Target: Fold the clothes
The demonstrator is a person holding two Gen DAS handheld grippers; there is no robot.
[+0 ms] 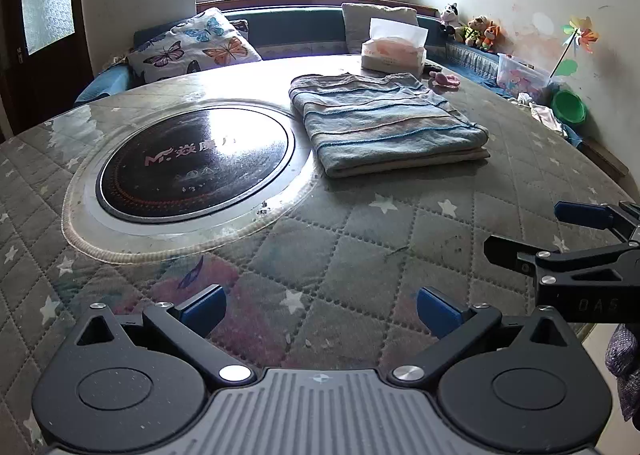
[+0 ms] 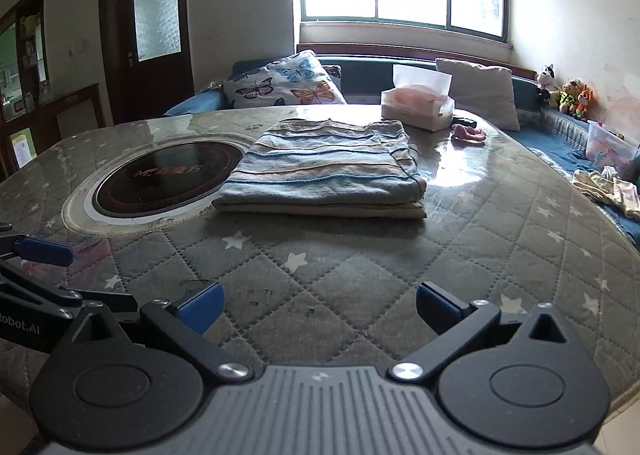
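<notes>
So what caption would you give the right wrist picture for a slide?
Open right gripper over the quilted table, facing a folded striped garment beside the round cooktop.

Bare quilted table (image 2: 360, 275) before folded garment (image 2: 324, 179); tissue box (image 2: 418, 109) behind.

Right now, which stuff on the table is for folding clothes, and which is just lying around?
For the job:
- folded striped garment
- left hand-held gripper, open, empty
- right hand-held gripper, open, empty

Just lying about:
- tissue box
- small pink thing near the tissues
- round black cooktop set in the table
</notes>
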